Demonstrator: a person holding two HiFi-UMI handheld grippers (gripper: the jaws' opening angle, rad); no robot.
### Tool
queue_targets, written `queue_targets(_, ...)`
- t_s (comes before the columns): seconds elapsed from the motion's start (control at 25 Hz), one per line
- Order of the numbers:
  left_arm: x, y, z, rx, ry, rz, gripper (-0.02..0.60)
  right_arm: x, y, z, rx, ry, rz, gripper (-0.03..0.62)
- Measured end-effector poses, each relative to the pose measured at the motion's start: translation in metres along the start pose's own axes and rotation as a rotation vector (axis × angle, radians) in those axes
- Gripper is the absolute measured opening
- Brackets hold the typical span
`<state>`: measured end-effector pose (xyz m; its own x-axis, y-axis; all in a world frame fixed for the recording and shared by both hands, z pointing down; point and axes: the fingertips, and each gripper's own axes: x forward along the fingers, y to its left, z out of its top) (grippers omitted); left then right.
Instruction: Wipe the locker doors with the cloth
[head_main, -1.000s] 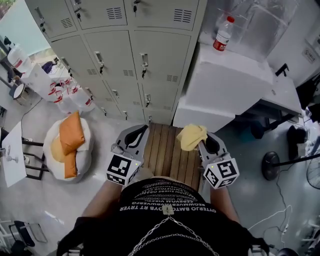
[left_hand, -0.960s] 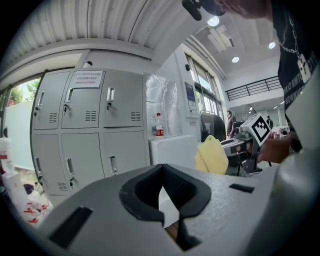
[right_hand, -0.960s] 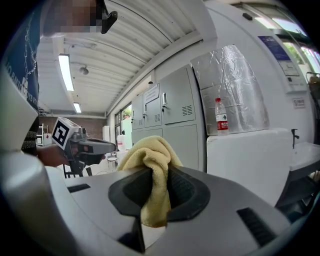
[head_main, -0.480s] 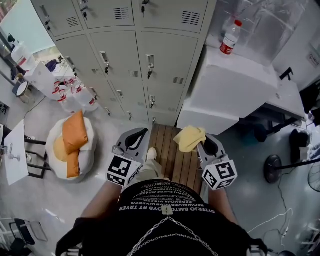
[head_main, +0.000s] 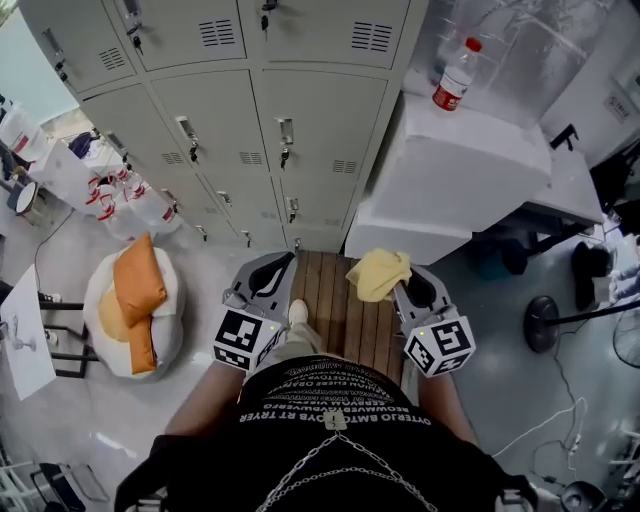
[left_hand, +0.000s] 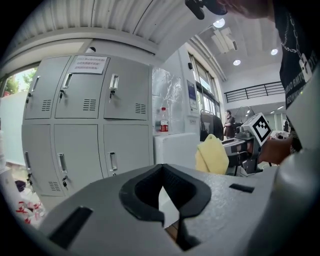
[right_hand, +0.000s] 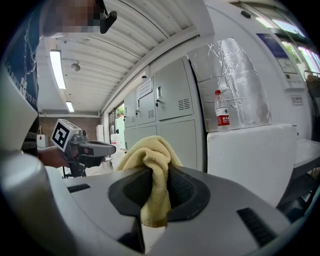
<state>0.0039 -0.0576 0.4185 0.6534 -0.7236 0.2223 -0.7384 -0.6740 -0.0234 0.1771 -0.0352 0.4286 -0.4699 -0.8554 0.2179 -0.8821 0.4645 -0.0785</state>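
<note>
one cloth (right_hand: 151, 159), seen clamped in right gripper view.

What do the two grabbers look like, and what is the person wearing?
Both the left gripper and right gripper are grey plastic, with curved fingers lined in black. Each carries a white cube printed with black square patterns. The person wears a black shirt with white lettering and a silver chain.

Head view overhead, gripper views facing lockers (head_main: 250, 110)
</note>
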Motion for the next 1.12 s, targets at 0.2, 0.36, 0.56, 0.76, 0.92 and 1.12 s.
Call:
queue_targets(0.2, 0.027, 0.022, 0.008, 0.009, -0.018, -0.021, 0.005, 0.027, -0.013, 0.008, -0.004, 0.005, -0.02, 0.064)
queue_targets(0.36, 0.042, 0.044, 0.011, 0.008, -0.02, -0.016, 0.005, 0.048, -0.021, 0.017, -0.01, 0.005, -0.03, 0.064)
queue_targets(0.56, 0.063, 0.064, 0.015, 0.006, -0.028, -0.023, 0.005, 0.071, -0.031, 0.021, -0.012, 0.014, -0.041, 0.064)
queue_targets(0.76, 0.081, 0.075, 0.017, 0.001, -0.027, -0.031, 0.005, 0.09, -0.041, 0.025, -0.014, 0.021, -0.035, 0.064)
queue_targets(0.92, 0.095, 0.082, 0.02, -0.001, -0.026, -0.05, 0.005, 0.102, -0.05, 0.027, -0.006, 0.023, -0.046, 0.064)
queue_targets(1.12, 0.113, 0.094, 0.023, 0.001, -0.023, -0.067, 0.005, 0.115, -0.058, 0.03, 0.001, 0.022, -0.054, 0.064)
